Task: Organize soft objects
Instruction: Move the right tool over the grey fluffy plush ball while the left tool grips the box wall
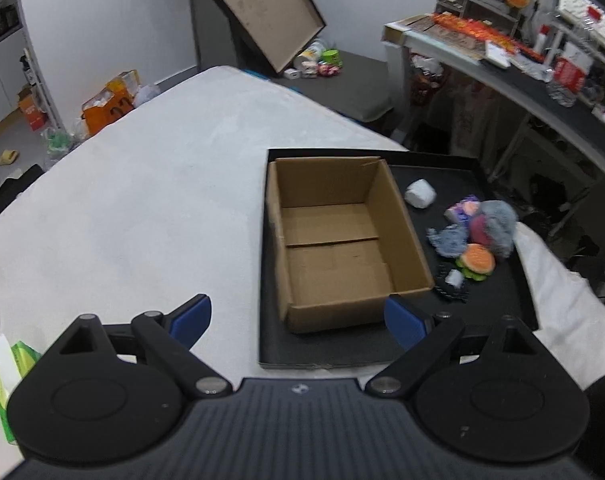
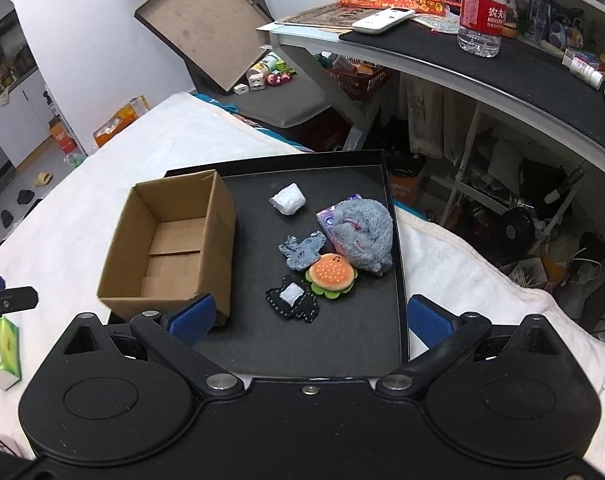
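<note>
- Left gripper point(image 1: 298, 322): blue-padded fingers spread wide, nothing between them; hovers over near end of the open brown cardboard box point(image 1: 338, 240), which is empty inside.
- Right gripper point(image 2: 310, 318): fingers apart too, holding nothing; soft items lie just ahead, between the finger lines.
- Box sits at left end of the shallow black tray point(image 2: 350, 344) on the white cloth-covered surface point(image 2: 482, 280).
- Soft items on tray, L to R w/ some overlap: black stitched fabric patch w/ white square point(image 2: 292, 298) nearest gripper; blue denim scrap toy point(image 2: 302, 252); orange plush burger w/ green rim point(image 2: 332, 274) touching both; white crumpled wad point(image 2: 288, 199) farther back, apart; fluffy grey plush point(image 2: 364, 236) at tray's right wall, lying on a purple packet point(image 2: 326, 218).
- Green tissue pack point(image 2: 2, 350) off-tray, far left.
</note>
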Action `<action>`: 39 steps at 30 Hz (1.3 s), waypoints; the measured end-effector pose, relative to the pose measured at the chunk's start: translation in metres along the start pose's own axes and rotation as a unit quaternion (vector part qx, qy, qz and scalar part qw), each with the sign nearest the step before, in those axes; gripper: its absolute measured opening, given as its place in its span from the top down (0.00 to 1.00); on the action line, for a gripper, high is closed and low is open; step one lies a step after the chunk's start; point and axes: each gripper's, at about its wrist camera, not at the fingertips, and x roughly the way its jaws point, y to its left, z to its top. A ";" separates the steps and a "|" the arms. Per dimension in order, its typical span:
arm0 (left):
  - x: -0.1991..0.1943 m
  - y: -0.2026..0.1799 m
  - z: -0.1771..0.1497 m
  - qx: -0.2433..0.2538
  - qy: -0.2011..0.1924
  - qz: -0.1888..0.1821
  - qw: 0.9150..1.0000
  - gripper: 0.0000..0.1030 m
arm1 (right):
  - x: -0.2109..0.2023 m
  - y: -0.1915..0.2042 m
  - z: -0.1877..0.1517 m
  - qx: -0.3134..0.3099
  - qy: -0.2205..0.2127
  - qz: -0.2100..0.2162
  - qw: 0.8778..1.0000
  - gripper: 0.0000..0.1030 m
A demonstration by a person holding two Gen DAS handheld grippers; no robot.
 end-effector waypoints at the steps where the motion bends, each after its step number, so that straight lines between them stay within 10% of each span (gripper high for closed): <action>1: 0.004 0.002 0.002 0.000 0.002 0.007 1.000 0.10 | 0.004 -0.001 0.002 0.000 0.003 0.001 1.000 0.00; 25: 0.109 0.017 0.022 -0.041 0.063 0.018 0.997 0.13 | 0.107 -0.018 0.033 -0.025 0.054 -0.011 0.998 0.05; 39: 0.162 0.018 0.029 -0.061 0.100 0.019 0.993 0.42 | 0.164 -0.030 0.052 -0.029 0.081 -0.027 0.996 0.06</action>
